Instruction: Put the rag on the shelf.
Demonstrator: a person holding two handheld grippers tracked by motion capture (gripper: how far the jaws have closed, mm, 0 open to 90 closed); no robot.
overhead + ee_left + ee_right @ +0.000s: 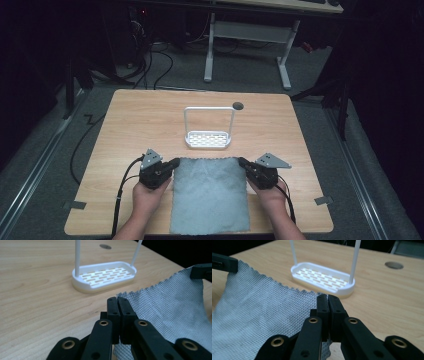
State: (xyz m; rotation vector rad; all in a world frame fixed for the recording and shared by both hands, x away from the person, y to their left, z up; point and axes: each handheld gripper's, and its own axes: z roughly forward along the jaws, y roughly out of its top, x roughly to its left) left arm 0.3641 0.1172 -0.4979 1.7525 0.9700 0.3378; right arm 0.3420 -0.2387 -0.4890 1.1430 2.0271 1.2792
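A grey textured cloth (210, 195) lies spread on the wooden table (130, 125), reaching to the near edge. My left gripper (175, 163) is shut on the cloth's far left corner, and my right gripper (242, 162) is shut on its far right corner. In the left gripper view the jaws of my left gripper (117, 299) pinch the cloth (170, 302), which stretches away to the right. My right gripper (327, 297) in its own view clamps the cloth (259, 310), spreading off to the left. Just beyond the cloth stands a white slotted tray (208, 139) with a tall hoop handle.
A round dark grommet hole (238, 105) sits in the tabletop behind the tray. Cables trail from both grippers over the near edge. Beyond the table are a desk frame (247, 35) and cables on the floor. Bare wood lies left and right of the cloth.
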